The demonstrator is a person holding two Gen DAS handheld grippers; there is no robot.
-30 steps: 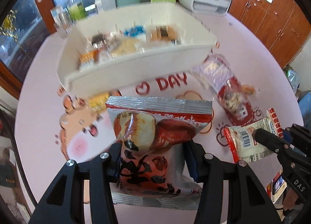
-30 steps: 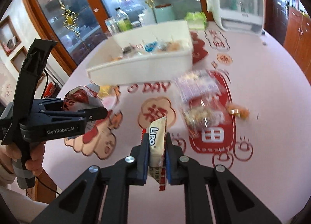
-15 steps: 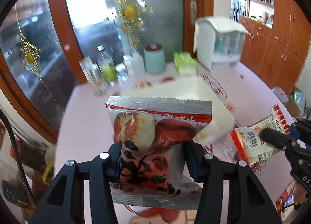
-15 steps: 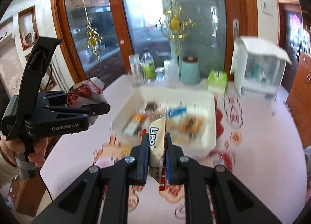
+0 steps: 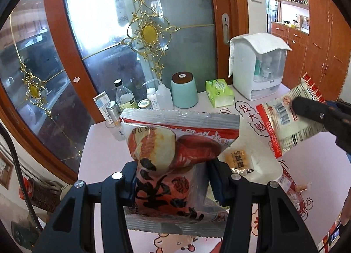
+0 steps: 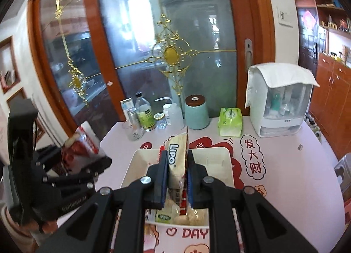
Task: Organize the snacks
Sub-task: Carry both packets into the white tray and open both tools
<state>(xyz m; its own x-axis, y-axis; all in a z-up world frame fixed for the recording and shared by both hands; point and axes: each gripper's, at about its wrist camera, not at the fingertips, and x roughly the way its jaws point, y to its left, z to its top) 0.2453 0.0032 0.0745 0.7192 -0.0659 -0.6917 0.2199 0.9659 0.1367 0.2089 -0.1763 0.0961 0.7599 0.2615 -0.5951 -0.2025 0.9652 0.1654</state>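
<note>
My left gripper [image 5: 173, 178] is shut on a red and silver snack bag [image 5: 175, 154] and holds it up over the near left part of the white bin [image 5: 263, 161]. My right gripper [image 6: 176, 171] is shut on a cream Lipo packet [image 6: 176, 161] and holds it edge-on above the white bin [image 6: 221, 165]. Several snacks lie in the bin. The Lipo packet [image 5: 289, 119] also shows at the right of the left wrist view. The left gripper [image 6: 72, 165] with its bag shows at the left of the right wrist view.
At the table's far edge stand bottles and jars [image 6: 144, 117], a teal canister [image 6: 196, 112], a green tissue pack [image 6: 230, 121] and a white cabinet box [image 6: 280, 104]. A glass door is behind them. The pink tablecloth [image 6: 285, 176] has red prints.
Both grippers have risen and tilted up, each keeping its packet. The view went from looking down on the bin and loose snacks to looking across the table at the door.
</note>
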